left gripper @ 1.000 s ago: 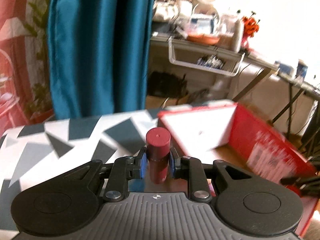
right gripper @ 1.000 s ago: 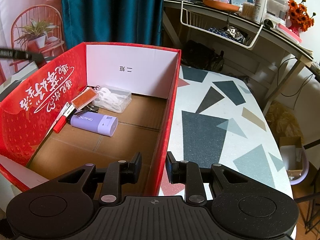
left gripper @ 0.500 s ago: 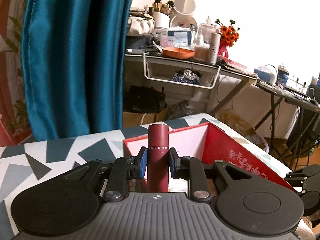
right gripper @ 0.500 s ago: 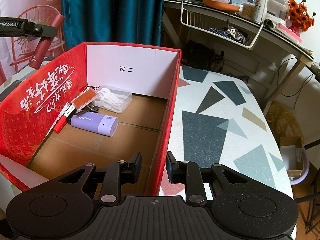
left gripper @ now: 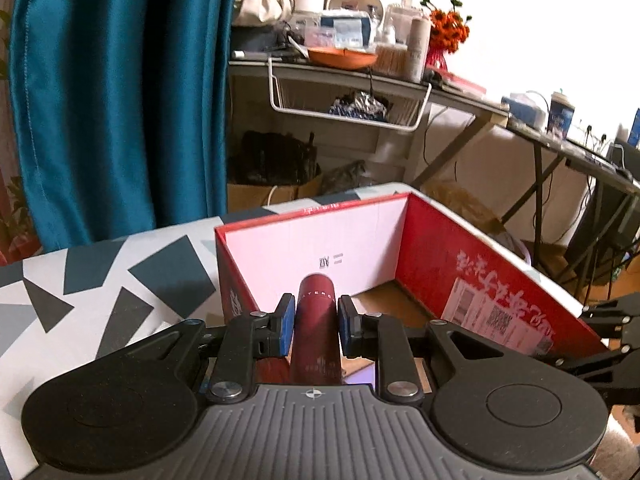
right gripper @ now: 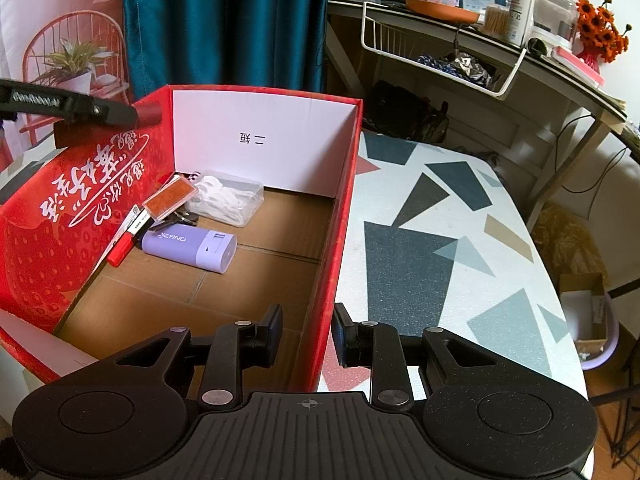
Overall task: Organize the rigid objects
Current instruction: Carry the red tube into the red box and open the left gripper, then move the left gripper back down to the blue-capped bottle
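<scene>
A dark red tube (left gripper: 316, 320) stands between blue pads, my left gripper (left gripper: 314, 326) shut on it. It hovers over the left wall of the red cardboard box (left gripper: 480, 280), near the white far wall. In the right wrist view the tube's end (right gripper: 149, 114) pokes over the rim of the box (right gripper: 92, 184) at its far-left corner. My right gripper (right gripper: 308, 336) stands over the box's right wall, jaws a little apart, pads not touching it. A purple power bank (right gripper: 192, 246), a clear case (right gripper: 228, 198), an orange-filled case (right gripper: 170, 200) and a red pen (right gripper: 122, 244) lie inside.
The box sits on a table with a grey and white triangle pattern (right gripper: 420, 240), whose bare part lies right of the box. A teal curtain (right gripper: 224, 20) hangs behind. A cluttered desk with a white wire basket (right gripper: 440, 52) stands at the back right.
My left gripper carried the tube from over the patterned table towards the box and tipped downward, so it now looks into it. The right gripper and the box contents stayed still.
</scene>
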A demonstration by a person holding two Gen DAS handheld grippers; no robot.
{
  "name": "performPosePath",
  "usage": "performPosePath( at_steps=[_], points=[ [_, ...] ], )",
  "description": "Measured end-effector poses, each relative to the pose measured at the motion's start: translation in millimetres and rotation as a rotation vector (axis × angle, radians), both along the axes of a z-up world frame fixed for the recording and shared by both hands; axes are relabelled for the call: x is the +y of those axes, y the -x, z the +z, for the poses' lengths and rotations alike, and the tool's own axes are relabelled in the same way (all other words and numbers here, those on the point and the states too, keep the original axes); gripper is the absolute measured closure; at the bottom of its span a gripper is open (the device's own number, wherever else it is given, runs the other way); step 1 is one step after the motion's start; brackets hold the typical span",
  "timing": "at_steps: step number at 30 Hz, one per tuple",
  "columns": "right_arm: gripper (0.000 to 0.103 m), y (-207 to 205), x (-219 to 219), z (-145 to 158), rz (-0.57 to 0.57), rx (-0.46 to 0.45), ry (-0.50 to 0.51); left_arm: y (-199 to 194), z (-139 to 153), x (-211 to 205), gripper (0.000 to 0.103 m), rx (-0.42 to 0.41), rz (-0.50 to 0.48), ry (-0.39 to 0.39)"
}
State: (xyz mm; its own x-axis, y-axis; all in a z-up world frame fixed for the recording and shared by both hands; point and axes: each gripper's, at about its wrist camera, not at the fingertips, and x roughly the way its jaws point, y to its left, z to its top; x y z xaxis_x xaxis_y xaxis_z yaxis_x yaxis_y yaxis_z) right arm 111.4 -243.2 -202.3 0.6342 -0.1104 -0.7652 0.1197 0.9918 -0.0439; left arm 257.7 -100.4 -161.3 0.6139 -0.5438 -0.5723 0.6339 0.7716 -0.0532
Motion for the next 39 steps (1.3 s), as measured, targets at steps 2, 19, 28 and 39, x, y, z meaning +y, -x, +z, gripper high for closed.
performPosePath(
  at_steps=[2,19,28,39],
  points=[
    [0.078,0,0,0,0.0,0.0,0.0,0,-4,-3,0.079,-0.005,-0.012,-0.02],
    [0.076,0,2,0,0.004,-0.005,-0.005,-11,-13,-22,0.079,-0.046,-0.024,-0.079],
    [0.076,0,1,0,0.003,-0.005,-0.005,-32,14,30,0.053,-0.041,0.112,0.041],
    [0.076,-1,2,-1,0.004,-0.005,-0.009,-64,-20,71,0.05,0.066,0.289,-0.01]
  ],
)
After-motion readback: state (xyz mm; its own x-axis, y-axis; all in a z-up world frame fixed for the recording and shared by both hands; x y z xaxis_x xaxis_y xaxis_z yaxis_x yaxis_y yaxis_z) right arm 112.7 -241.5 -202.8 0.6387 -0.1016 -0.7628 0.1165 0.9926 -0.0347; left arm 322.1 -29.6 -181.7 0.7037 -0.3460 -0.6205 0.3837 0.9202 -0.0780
